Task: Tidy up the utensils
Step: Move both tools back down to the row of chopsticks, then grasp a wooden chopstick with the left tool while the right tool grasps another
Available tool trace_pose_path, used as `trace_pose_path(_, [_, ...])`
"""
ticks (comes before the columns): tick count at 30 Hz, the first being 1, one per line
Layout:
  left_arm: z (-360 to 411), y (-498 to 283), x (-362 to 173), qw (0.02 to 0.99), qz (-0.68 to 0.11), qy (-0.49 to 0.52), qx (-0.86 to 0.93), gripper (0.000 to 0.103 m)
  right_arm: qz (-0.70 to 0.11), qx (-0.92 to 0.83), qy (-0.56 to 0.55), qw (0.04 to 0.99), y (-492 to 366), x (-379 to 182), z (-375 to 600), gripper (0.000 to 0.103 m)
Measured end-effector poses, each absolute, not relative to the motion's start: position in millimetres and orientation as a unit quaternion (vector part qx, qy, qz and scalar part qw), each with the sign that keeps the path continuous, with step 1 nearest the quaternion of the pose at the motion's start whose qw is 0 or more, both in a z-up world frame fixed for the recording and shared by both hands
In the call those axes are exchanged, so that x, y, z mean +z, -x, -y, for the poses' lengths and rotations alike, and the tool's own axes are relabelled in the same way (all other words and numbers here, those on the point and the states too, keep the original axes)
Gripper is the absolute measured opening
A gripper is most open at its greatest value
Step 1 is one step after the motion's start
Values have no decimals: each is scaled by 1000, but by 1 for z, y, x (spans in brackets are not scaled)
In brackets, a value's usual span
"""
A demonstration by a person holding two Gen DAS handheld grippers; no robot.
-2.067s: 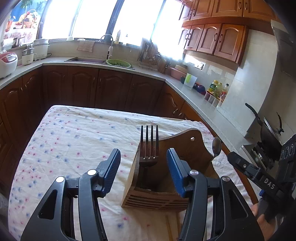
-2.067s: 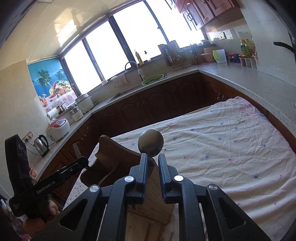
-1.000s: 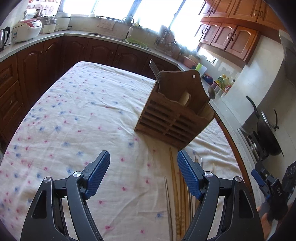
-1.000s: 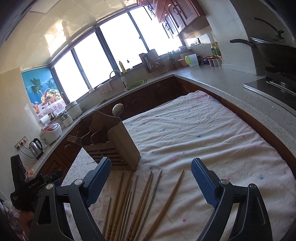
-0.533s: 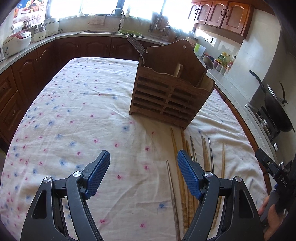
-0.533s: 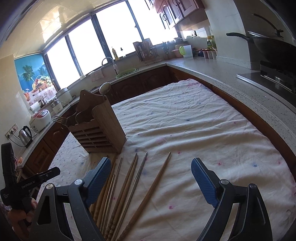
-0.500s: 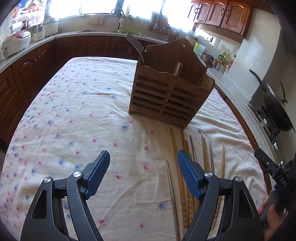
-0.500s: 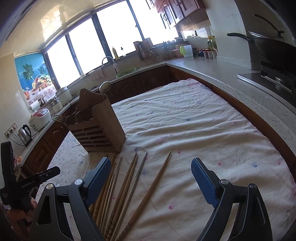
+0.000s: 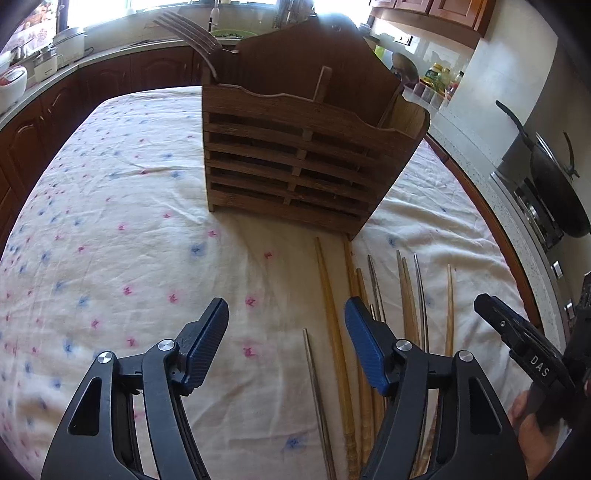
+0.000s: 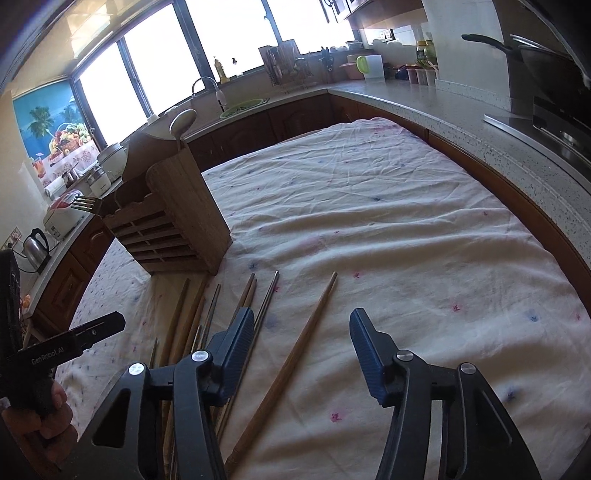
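On the floral tablecloth: wooden caddy, loose chopsticks.

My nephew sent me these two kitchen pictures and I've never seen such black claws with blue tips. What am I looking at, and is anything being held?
No robot here: a person holds a two-finger gripper in each hand, and each carries a wide-angle camera looking along its fingers. One picture is from the left gripper, the other from the right gripper. Both are open and hold nothing. Each view also catches the other hand's tool at its edge. On the flowered tablecloth stands a wooden utensil holder with a fork in one end and a spoon in the other. Before it lie loose chopsticks, some wooden, some metal, probably next to be sorted.
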State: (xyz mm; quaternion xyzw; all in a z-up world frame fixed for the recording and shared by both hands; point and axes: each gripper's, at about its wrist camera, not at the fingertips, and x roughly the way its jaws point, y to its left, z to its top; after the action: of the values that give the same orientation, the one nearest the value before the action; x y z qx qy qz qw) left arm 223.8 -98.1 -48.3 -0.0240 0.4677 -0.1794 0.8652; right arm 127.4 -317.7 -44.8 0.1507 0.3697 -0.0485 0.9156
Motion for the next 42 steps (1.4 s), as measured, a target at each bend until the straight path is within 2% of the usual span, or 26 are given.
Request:
trace_pose_path(12, [140,-255,-73,838,-508,-12,-200,42,-419,-69,-140,894,-168,-70,328,36])
trace_pose_path(13, [142,-254,-73,843,-501,-20,-197,41,-426,-68,-139,891,-173,-73,327,33])
trace_pose_path(15, [149,-254,-73,845,-496,-38,-195,41,-423,-75,-116,895,-177,-75,322,31])
trace_pose_path(17, [154,-252,-74,848,-490,-52,-195,36,-422,-75,-97,898,-181,-76,317,29])
trace_pose_path(18, [155,-251,-74,850,-486,-59,-194,30,-420,-74,-89,900,-182,-77,315,28])
trace_pose_path(19, [156,-250,-75,852,-482,-67,-193,19,-420,-76,-81,901,-183,-77,313,24])
trace_pose_path(20, [156,-249,-75,853,-480,-72,-191,14,-419,-78,-76,901,-183,-78,312,16])
trace_pose_path(21, [155,-249,-75,853,-480,-71,-191,8,-419,-78,-77,901,-183,-78,313,13])
trace_pose_path(31, [113,-240,-53,853,-476,7,-215,6,-405,-45,-125,905,-169,-64,315,6])
trace_pose_path(42, [63,-203,15,876,-414,64,-239,6,-336,-7,-147,930,-132,2,307,5])
